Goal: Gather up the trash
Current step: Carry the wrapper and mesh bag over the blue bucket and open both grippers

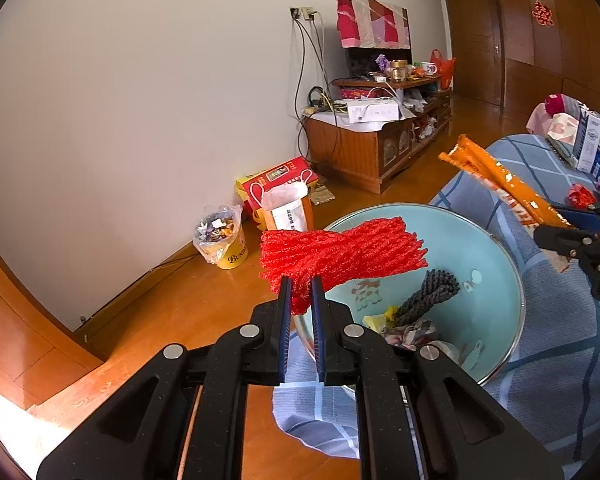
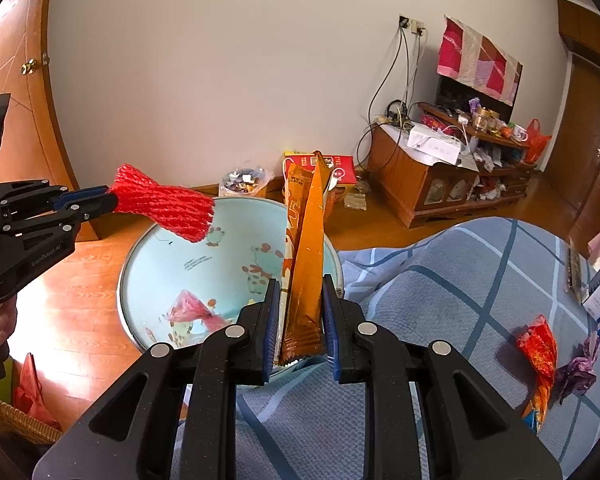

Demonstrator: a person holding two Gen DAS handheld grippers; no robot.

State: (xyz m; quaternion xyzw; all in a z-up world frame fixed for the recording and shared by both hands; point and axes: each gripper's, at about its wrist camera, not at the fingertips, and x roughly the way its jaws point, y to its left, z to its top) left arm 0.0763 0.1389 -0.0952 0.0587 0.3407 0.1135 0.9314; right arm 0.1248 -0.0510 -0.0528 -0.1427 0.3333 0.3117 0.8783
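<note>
A red foam net [image 1: 340, 256] hangs level over the left rim of a light blue basin [image 1: 516, 280], pinched at one end by my left gripper [image 1: 301, 280], which is shut on it. From the right wrist view the same net [image 2: 168, 208] sticks out of the left gripper [image 2: 108, 198] above the basin [image 2: 124, 272]. My right gripper [image 2: 300, 284] is shut on a long orange snack wrapper [image 2: 306, 240], held upright over the basin's near edge. That wrapper [image 1: 500, 184] also shows at the right gripper [image 1: 548, 222]. A black foam net [image 1: 428, 296] and other scraps lie inside.
The basin rests on a blue checked bedspread [image 2: 440, 300]. A red-orange candy wrapper [image 2: 540, 352] and a purple one [image 2: 578, 372] lie on the bedspread to the right, near a tissue box [image 1: 592, 144]. On the wooden floor stand a yellow bin [image 1: 220, 240], a red gift box [image 1: 280, 184] and a cluttered cabinet [image 1: 380, 148].
</note>
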